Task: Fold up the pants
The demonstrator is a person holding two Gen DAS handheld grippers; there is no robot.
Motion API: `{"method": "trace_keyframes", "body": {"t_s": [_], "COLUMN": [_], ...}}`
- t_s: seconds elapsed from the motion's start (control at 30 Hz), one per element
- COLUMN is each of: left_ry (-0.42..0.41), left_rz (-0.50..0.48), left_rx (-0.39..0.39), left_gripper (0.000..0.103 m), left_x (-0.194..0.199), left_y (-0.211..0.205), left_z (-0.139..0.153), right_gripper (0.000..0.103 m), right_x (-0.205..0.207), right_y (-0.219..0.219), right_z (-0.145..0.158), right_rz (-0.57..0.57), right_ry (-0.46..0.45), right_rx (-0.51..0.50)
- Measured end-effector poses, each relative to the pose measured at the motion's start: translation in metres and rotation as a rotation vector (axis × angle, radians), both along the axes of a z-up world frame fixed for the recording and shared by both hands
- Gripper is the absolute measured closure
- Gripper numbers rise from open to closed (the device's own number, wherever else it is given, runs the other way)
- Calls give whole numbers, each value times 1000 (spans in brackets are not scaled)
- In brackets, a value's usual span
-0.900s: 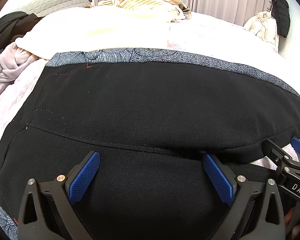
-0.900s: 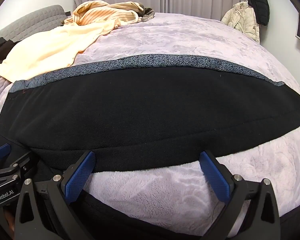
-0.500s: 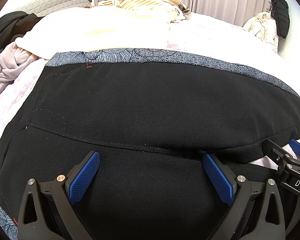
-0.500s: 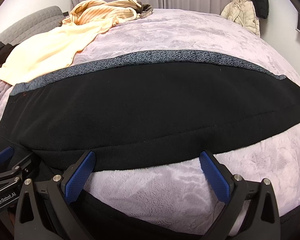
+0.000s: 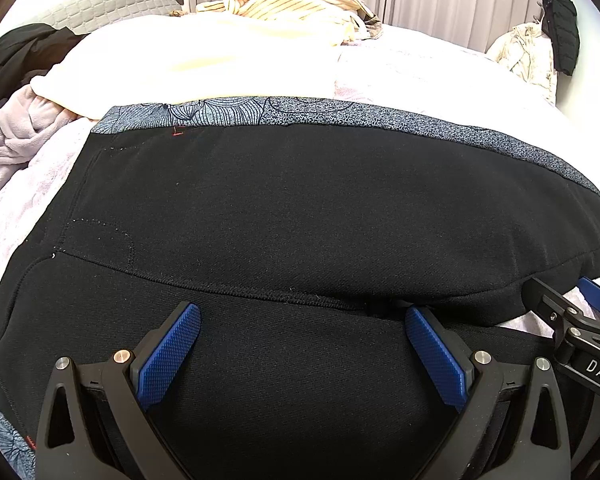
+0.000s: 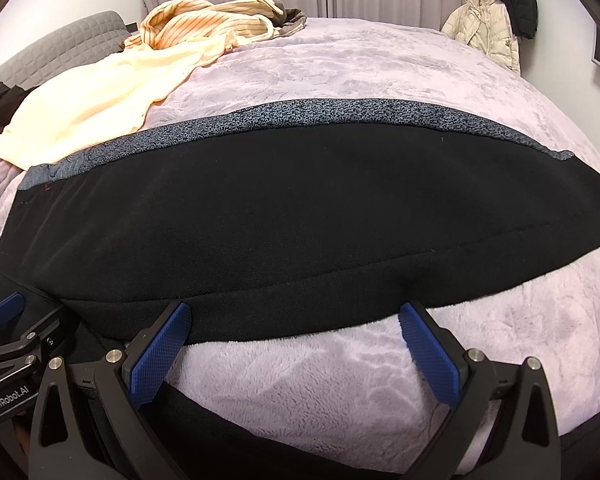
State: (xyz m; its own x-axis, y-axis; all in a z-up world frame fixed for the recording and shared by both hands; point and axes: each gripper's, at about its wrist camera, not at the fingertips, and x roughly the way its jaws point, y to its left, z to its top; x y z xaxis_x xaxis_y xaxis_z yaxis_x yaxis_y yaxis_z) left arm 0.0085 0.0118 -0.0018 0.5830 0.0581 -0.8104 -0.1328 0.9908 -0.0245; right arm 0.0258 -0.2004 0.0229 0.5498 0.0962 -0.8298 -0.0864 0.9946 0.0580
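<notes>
Lying across the middle of both frames, the black pants (image 5: 300,208) are spread flat on the lilac fleece bed (image 6: 380,64), their grey patterned side stripe (image 5: 380,118) along the far edge. My left hand-held gripper (image 5: 302,344) sits low centre over the black cloth, blue pads spread wide, gripping nothing. My right hand-held gripper (image 6: 294,344) is equally wide, low centre at the near edge of the pant leg, above bare fleece. A cream garment (image 6: 92,100) and a striped shirt (image 6: 208,20) lie upper left.
</notes>
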Motion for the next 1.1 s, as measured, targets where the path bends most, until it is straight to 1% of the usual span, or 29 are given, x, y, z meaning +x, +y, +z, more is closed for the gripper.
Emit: {"method": "trace_keyframes", "body": {"t_s": [0.17, 0.27, 0.33, 0.47, 0.57, 0.7, 0.77, 0.93, 1.03, 1.07, 1.1], "left_ry": [4, 8, 12, 23, 38, 33, 25, 20, 85, 97, 87], "left_rz": [0, 1, 2, 1, 1, 3, 3, 1, -17, -17, -13], "left_rx": [9, 17, 21, 23, 23, 18, 15, 12, 0, -7, -10], "left_gripper": [0, 0, 0, 0, 0, 0, 0, 0, 0, 0, 0], "left_x": [2, 2, 3, 4, 8, 9, 8, 4, 8, 10, 11], "left_y": [-2, -4, -5, -6, -6, -4, -4, -2, 2, 5, 9], "left_z": [1, 2, 2, 2, 3, 3, 3, 2, 11, 18, 25], "right_gripper": [0, 0, 0, 0, 0, 0, 0, 0, 0, 0, 0], "right_x": [2, 2, 2, 5, 5, 3, 3, -2, -5, -5, -4], "right_y": [4, 2, 3, 9, 6, 0, -1, 2, 0, -2, -3], "right_z": [-1, -1, -2, -1, 0, 1, 0, 1, 3, 3, 3], "right_rz": [-1, -2, -3, -2, 4, 7, 7, 10, 16, 23, 28], "right_ry": [30, 33, 16, 15, 32, 12, 11, -7, -6, -4, 2], "right_rx": [-11, 3, 3, -30, -12, 50, 65, 43, 61, 70, 65]}}
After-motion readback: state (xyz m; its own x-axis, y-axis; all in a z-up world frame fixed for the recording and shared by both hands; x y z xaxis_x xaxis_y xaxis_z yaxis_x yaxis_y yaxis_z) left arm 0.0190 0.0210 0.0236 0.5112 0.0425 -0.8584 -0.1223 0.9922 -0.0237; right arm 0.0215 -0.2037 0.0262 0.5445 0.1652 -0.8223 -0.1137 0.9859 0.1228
